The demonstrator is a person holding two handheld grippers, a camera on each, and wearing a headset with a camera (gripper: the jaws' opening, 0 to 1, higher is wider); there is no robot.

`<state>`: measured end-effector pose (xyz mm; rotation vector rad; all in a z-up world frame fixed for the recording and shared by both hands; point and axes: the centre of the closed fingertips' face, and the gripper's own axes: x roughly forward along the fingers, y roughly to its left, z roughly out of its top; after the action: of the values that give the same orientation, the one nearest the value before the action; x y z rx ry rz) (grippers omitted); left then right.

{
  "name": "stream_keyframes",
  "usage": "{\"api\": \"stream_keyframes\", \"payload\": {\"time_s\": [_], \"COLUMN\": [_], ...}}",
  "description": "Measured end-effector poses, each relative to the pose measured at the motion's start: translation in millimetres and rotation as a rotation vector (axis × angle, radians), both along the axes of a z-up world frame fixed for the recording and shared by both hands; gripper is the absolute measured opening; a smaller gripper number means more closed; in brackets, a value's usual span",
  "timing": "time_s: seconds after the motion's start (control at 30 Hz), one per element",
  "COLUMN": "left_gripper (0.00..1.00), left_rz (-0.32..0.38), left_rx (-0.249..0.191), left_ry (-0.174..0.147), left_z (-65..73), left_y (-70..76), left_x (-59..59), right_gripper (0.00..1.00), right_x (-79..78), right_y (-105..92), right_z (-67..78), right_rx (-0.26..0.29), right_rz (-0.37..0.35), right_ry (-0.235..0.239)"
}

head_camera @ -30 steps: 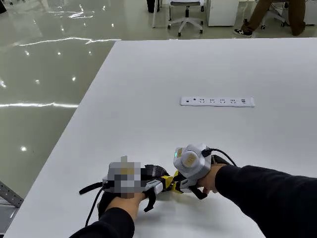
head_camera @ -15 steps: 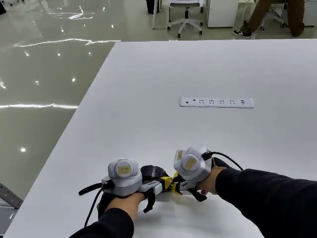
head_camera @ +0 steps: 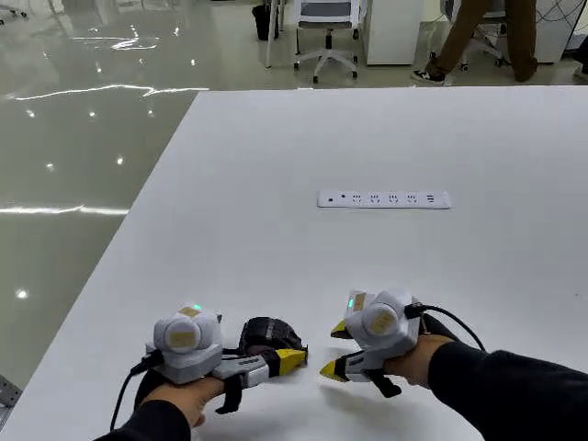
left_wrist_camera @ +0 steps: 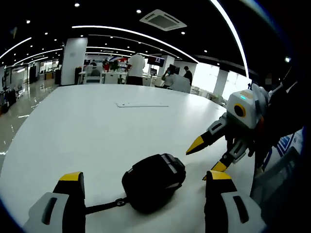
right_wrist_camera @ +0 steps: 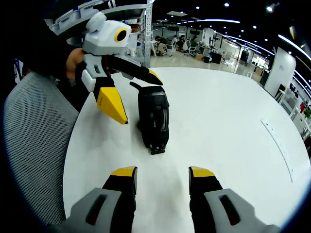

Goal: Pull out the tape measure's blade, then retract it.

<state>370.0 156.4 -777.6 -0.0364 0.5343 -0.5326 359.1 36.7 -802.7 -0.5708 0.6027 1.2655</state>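
The tape measure [right_wrist_camera: 154, 116] lies on the bench [head_camera: 367, 138] between the left tool's [left_wrist_camera: 145, 177] parted jaws, unclamped. The right tool [head_camera: 334, 350], jaws apart and empty, faces it end-on, farther off.

White power strip [head_camera: 384, 199] flat on white table [head_camera: 276, 165]; office chair [head_camera: 326, 32] beyond far edge; glossy floor [head_camera: 83, 138] left.
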Motion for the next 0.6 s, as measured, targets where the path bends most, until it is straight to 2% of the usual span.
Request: {"api": "stream_keyframes", "payload": {"time_s": [0.03, 0.07, 0.13, 0.2, 0.27, 0.3, 0.33, 0.4, 0.43, 0.53, 0.6], "left_gripper": [1.00, 1.00, 1.00, 1.00, 1.00, 1.00, 1.00, 1.00, 1.00, 1.00, 1.00], "left_rz": [-0.012, -0.018, -0.022, -0.023, -0.022, -0.020, -0.033, -0.033, -0.020, 0.037, 0.051], "left_rx": [0.021, 0.037, 0.043, 0.012, 0.010, 0.009, 0.020, 0.036, 0.039, 0.014, 0.010], "left_ry": [-0.009, -0.006, -0.002, -0.002, 0.001, 0.003, 0.021, 0.035, 0.037, 0.020, -0.018], "left_z": [2.1, 2.0, 1.9, 7.3, 6.5, 5.6, -0.5, -5.9, -8.3, 0.0, 11.4], "left_y": [5.9, 11.3, 25.0, 34.5, 44.2, 47.1, 49.2, 54.5, 61.6, 76.5, 83.3], "left_x": [-2.8, -6.0, -12.3, -20.1, -27.9, -32.3, -41.9, -51.6, -55.2, -57.9, -57.4], "right_gripper": [0.41, 0.43, 0.45, 0.49, 0.53, 0.54, 0.55, 0.59, 0.60, 0.66, 0.71], "right_x": [-0.7, -1.0, -1.1, -4.4, -3.2, -5.2, -8.2, -10.8, -15.0, -28.7, -39.4], "right_y": [-7.7, -15.9, -39.2, -63.5, -88.9, -99.5, -114.7, -134.8, -149.4, -182.6, -205.1], "right_z": [3.7, 5.5, 12.9, 20.8, 27.8, 29.8, 32.0, 36.2, 38.2, 35.7, 31.3], "right_rx": [0.010, 0.013, 0.026, 0.045, 0.068, 0.079, 0.084, 0.083, 0.087, 0.093, 0.085], "right_rz": [-0.013, -0.028, -0.072, -0.121, -0.193, -0.220, -0.251, -0.292, -0.324, -0.383, -0.429], "right_ry": [-0.009, -0.016, -0.049, -0.060, -0.078, -0.069, -0.066, -0.095, -0.099, -0.091, -0.077]}}
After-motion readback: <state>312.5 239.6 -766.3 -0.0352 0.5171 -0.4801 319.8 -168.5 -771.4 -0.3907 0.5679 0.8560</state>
